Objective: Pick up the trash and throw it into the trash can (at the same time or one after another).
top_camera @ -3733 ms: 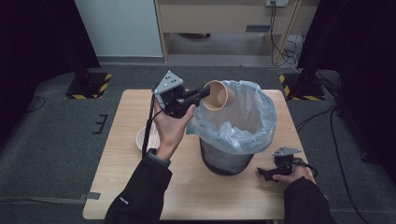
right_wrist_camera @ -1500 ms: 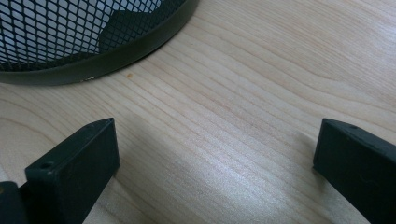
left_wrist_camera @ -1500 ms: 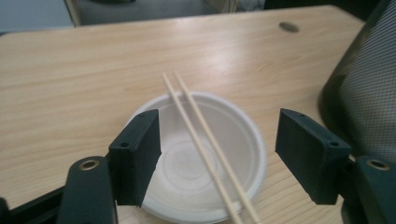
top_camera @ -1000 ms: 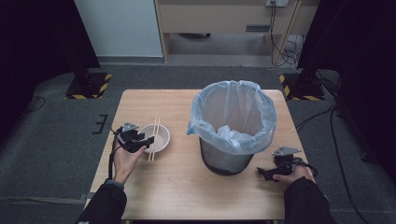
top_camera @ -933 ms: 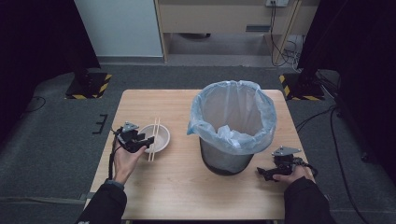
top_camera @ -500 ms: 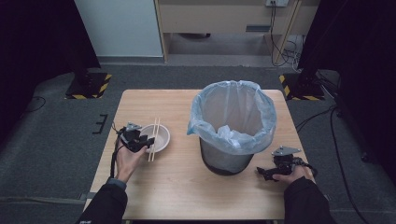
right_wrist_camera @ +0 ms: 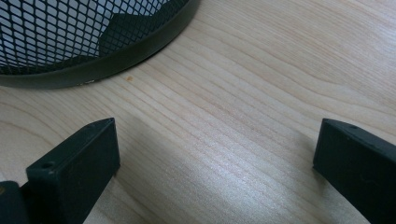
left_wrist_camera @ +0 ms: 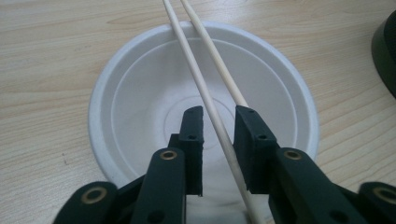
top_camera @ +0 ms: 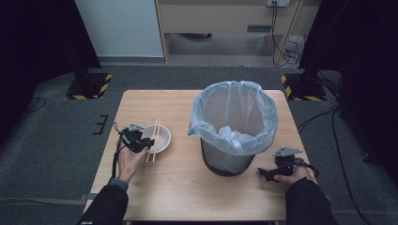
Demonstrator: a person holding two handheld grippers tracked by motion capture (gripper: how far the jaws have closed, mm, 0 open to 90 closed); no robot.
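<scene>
Closing L tongs (left_wrist_camera: 218,154) round 2 chopsticks (left_wrist_camera: 212,79), 1 bowl (left_wrist_camera: 140,93).

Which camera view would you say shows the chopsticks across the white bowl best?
The left gripper view: the chopsticks lie close up across the bowl, between the jaws of the left gripper, which have just been closing. The high view shows them small.

Lined bin (top_camera: 233,126) mid-table, bare wood around
</scene>
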